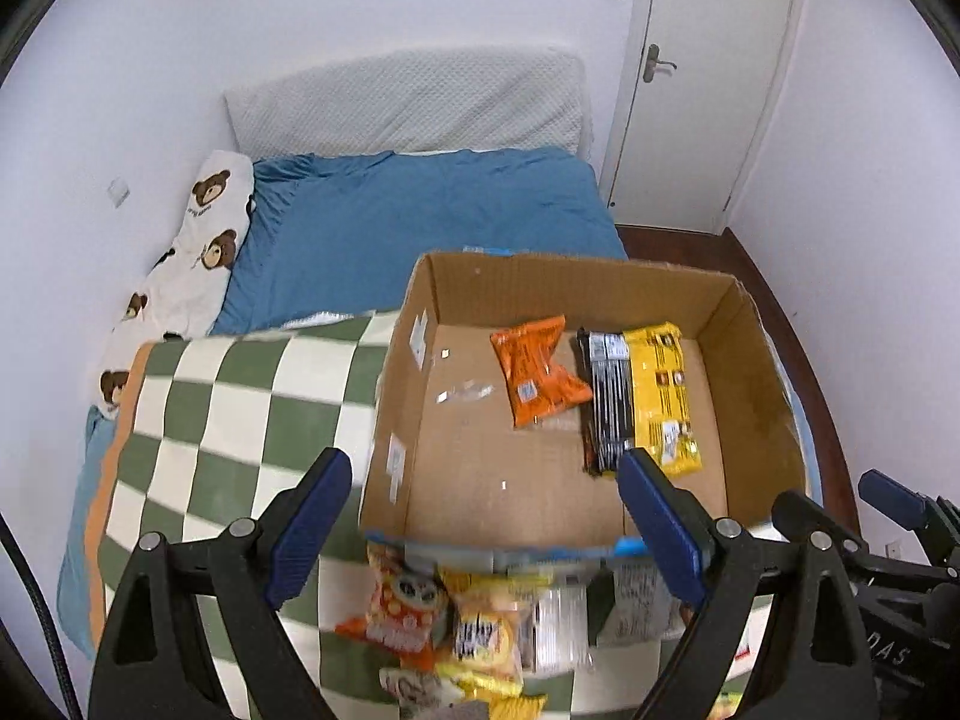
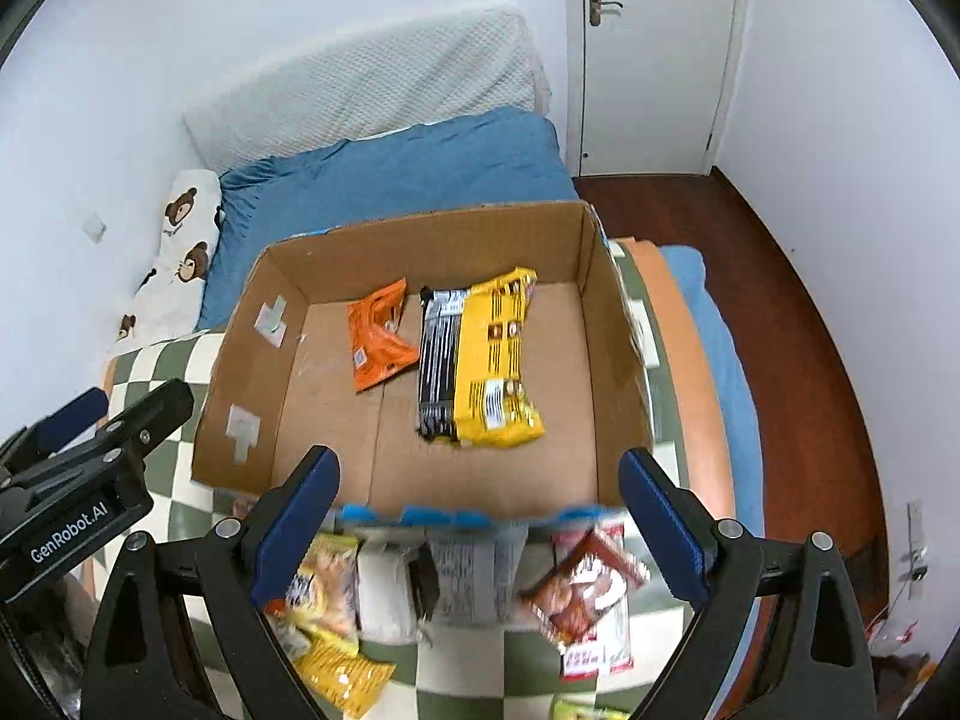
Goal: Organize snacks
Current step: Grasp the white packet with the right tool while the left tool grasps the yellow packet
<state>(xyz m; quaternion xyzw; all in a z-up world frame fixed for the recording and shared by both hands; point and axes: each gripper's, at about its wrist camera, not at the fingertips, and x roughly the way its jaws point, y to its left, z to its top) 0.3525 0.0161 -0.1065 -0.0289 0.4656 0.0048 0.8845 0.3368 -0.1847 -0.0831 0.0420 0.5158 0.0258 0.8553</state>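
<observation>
A bed with a blue sheet (image 1: 420,210) is being shown filling the far half of the scene, with a white quilted headboard cushion (image 1: 408,102) set against the far wall and a bear-print pillow (image 1: 198,234) lying along its left side. A green-and-white checked blanket (image 1: 240,408) is being seen spread over the near part of the bed.

An open cardboard box (image 2: 420,234), brown and shallow, with blue tape along its near rim, is being shown resting on the blanket. Three snack packets are being seen lying flat on its floor toward the far right: a yellow packet (image 2: 492,354) with dark print, the largest; a black-and-white striped packet (image 2: 438,360) touching its left edge and partly tucked under it; and a smaller orange packet (image 2: 378,342) just to the left of these, set at a slant.

A loose heap of snack packets (image 1: 474,624) is being shown on the blanket just in front of the box's near wall, in yellow, orange, white and clear wrappers; a reddish-brown packet (image 2: 585,588) is lying at its right end.

The left gripper (image 1: 486,522) is being held above the box's near edge, jaws spread wide, nothing between the blue pads. The right gripper (image 2: 480,522) is being held likewise, jaws wide apart and empty.
</observation>
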